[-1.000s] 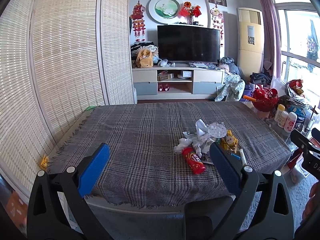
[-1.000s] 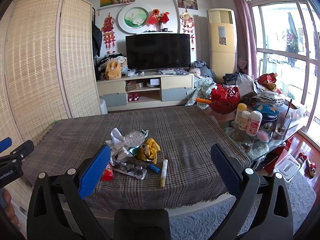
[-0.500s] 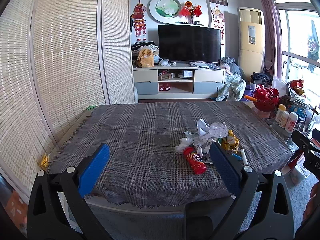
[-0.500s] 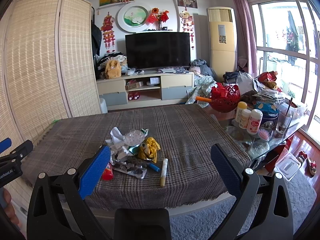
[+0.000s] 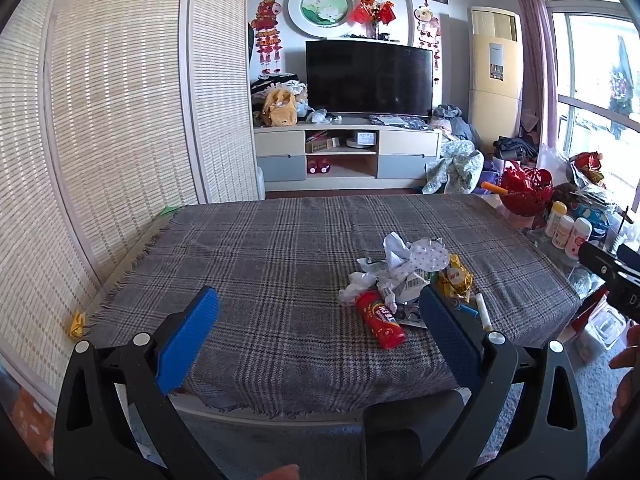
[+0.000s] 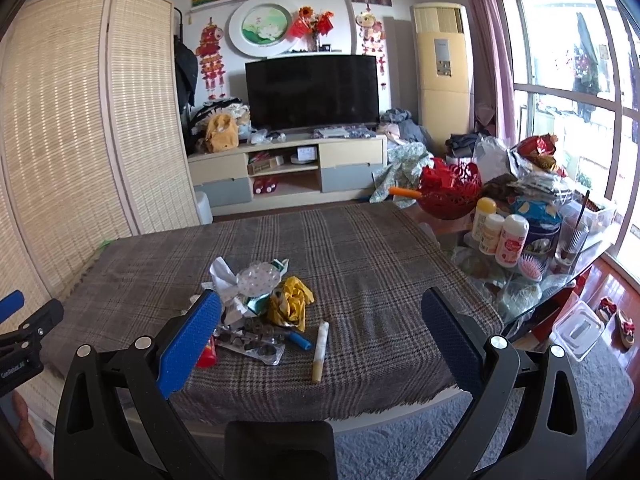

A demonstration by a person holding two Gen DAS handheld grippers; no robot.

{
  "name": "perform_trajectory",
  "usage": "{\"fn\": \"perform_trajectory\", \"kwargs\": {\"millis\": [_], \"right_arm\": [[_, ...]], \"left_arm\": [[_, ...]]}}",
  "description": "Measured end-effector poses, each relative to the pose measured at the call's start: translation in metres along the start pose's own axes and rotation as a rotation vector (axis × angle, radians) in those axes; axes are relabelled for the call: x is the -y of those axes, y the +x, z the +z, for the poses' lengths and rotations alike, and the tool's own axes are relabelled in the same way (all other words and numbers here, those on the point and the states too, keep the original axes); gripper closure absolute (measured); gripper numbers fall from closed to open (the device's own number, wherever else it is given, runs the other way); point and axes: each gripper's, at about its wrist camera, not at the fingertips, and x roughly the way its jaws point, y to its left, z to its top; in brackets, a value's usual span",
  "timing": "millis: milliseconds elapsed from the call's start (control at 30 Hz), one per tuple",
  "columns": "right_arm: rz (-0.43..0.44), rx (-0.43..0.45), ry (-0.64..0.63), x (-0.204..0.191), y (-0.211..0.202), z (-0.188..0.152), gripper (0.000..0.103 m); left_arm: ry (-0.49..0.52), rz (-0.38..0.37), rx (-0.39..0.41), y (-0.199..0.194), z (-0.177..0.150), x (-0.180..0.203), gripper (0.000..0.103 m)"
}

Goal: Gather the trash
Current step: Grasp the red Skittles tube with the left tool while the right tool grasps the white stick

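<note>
Both grippers' jaws gape empty; the red can (image 5: 379,317) lies flat, long axis running near-right to far-left

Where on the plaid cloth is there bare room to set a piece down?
The cloth is bare on its whole left half, toward the woven screen, and along the far edge facing the TV stand. It is crowded near the right front, around the trash pile and red can.
</note>
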Motion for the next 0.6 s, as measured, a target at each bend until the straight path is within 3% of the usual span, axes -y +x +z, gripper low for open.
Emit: {"fn": "perform_trajectory", "kwargs": {"millis": [133, 467, 600], "right_arm": [[-0.013, -0.06, -0.01, 0.004, 0.024, 0.001, 0.003], [-0.053, -0.199, -0.039, 0.009, 0.083, -0.018, 0.003], [-0.009, -0.221, -0.026, 0.012, 0.102, -0.029, 0.003]], "left_arm": [[0.007, -0.016, -0.027, 0.018, -0.001, 0.006, 0.008], [0.012, -0.033, -0.215, 0.087, -0.024, 0.019, 0.008], [0.031, -0.042, -0.259, 0.107, -0.033, 0.031, 0.008]]}}
